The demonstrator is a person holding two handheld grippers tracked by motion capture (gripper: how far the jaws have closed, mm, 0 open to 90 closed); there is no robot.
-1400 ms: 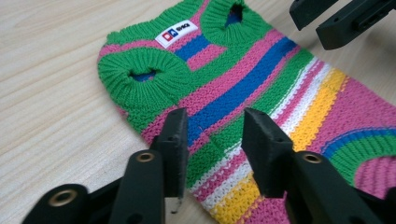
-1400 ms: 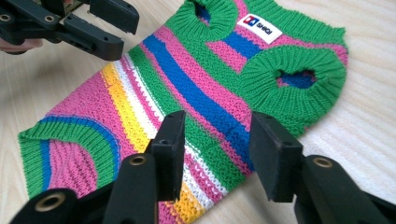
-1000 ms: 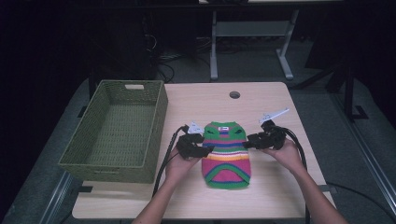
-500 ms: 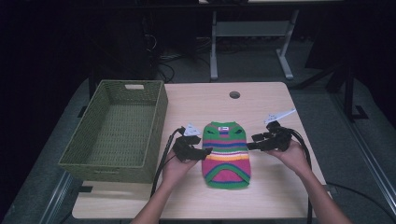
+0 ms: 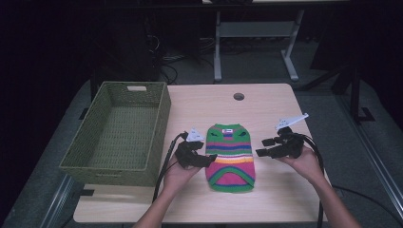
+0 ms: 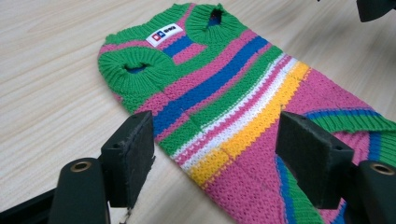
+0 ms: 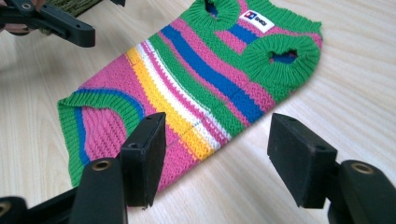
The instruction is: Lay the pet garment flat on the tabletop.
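Flat, ribbed knit striped sweater [image 5: 231, 152] on woodgrain table [image 5: 266, 102].

Both tools are let go of the striped knit sweater [image 5: 231, 151]. The jaws of the left tool [image 5: 210, 158] have just been opening; they are now seen spread wide over the sweater's edge, pads off the knit. The jaws of the right tool [image 5: 263, 147] have just been opening too, and this tool is drawn back from the sweater's side, now apart from it over the bare worktop [image 5: 266, 107].
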